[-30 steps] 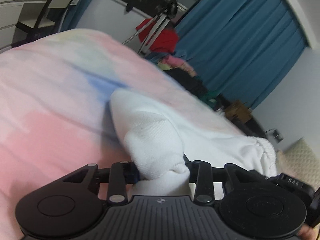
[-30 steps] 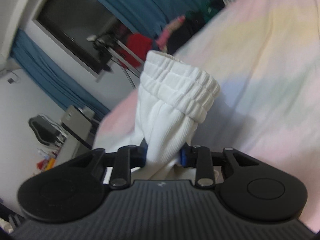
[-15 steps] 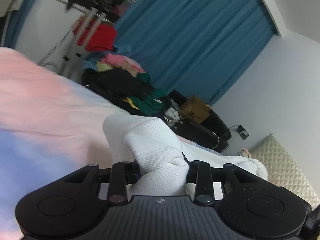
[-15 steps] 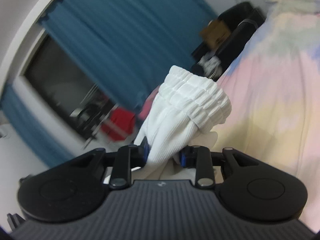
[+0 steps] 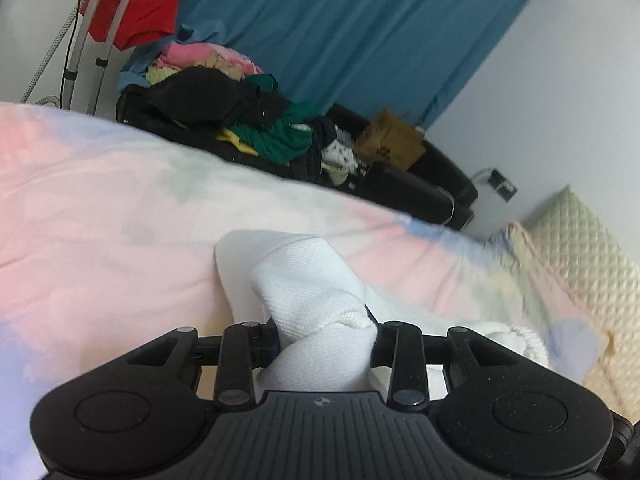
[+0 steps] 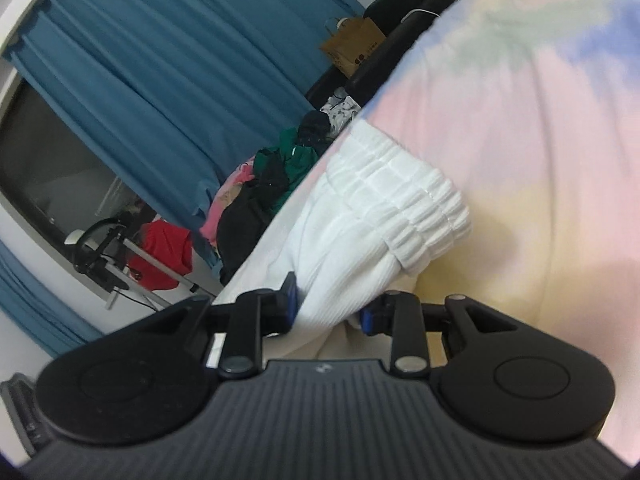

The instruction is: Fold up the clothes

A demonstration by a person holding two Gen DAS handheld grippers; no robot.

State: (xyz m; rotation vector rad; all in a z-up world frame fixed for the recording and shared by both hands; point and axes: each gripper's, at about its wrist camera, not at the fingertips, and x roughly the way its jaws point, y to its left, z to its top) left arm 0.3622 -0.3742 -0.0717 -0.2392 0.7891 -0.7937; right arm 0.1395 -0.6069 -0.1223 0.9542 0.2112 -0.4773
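Note:
A white garment [image 5: 308,284] with an elastic ribbed waistband [image 6: 396,200] is held over a pastel pink, blue and yellow bedspread [image 5: 100,216]. My left gripper [image 5: 324,326] is shut on a bunched fold of its plain white fabric. My right gripper [image 6: 328,304] is shut on the fabric just below the gathered waistband, which bulges up and to the right. The bedspread also shows in the right wrist view [image 6: 540,140]. The rest of the garment hangs below the grippers, hidden.
A heap of dark, green and pink clothes [image 5: 224,108] lies beyond the bed's far edge, with a brown paper bag [image 5: 390,146] and a black case beside it. Blue curtains [image 5: 340,28] hang behind. A quilted cream headboard [image 5: 580,248] stands at right.
Both grippers have swung with the garment; the views now tilt down toward the bed's far edge. The waistband has dropped closer to the bedspread. Both grips stay shut.

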